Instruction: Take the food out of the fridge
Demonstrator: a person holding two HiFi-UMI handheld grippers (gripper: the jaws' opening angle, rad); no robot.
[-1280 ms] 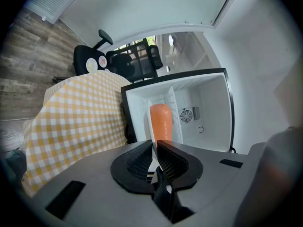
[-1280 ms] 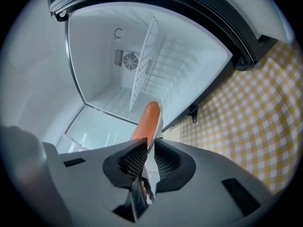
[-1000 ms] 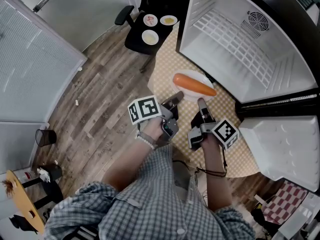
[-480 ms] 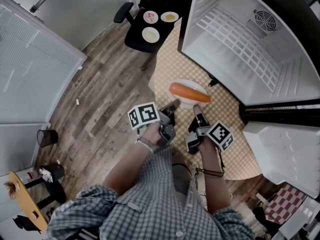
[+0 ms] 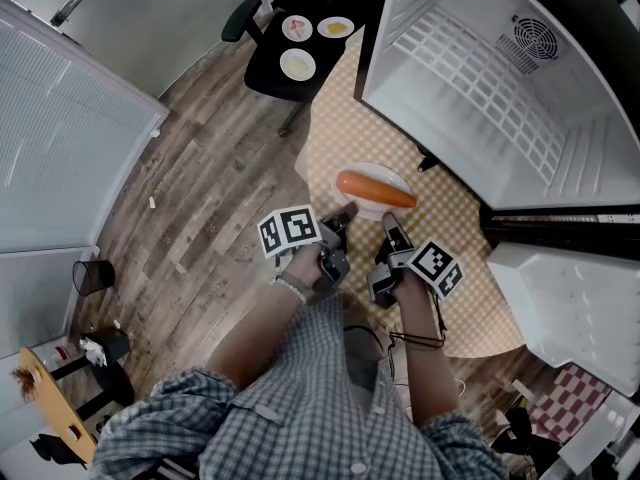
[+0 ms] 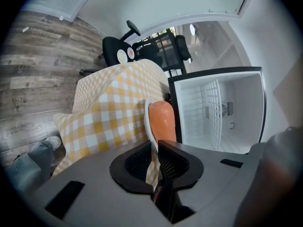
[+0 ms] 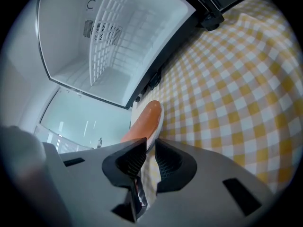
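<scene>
An orange sausage lies on a white plate held in the air over the yellow checked cloth. My left gripper is shut on the plate's near-left rim, and my right gripper is shut on its near-right rim. In the left gripper view the plate rim runs edge-on between the jaws with the sausage beyond. The right gripper view shows the sausage and the plate just past the jaws. The fridge stands open at the right with white wire shelves.
A black office chair beyond the cloth carries three small plates of food. The fridge door hangs open at the lower right. Wooden floor lies to the left, with a white slatted door.
Both grippers and the plate with the sausage have drawn back a little from the fridge, toward the person. The grip on the rim is unchanged.
</scene>
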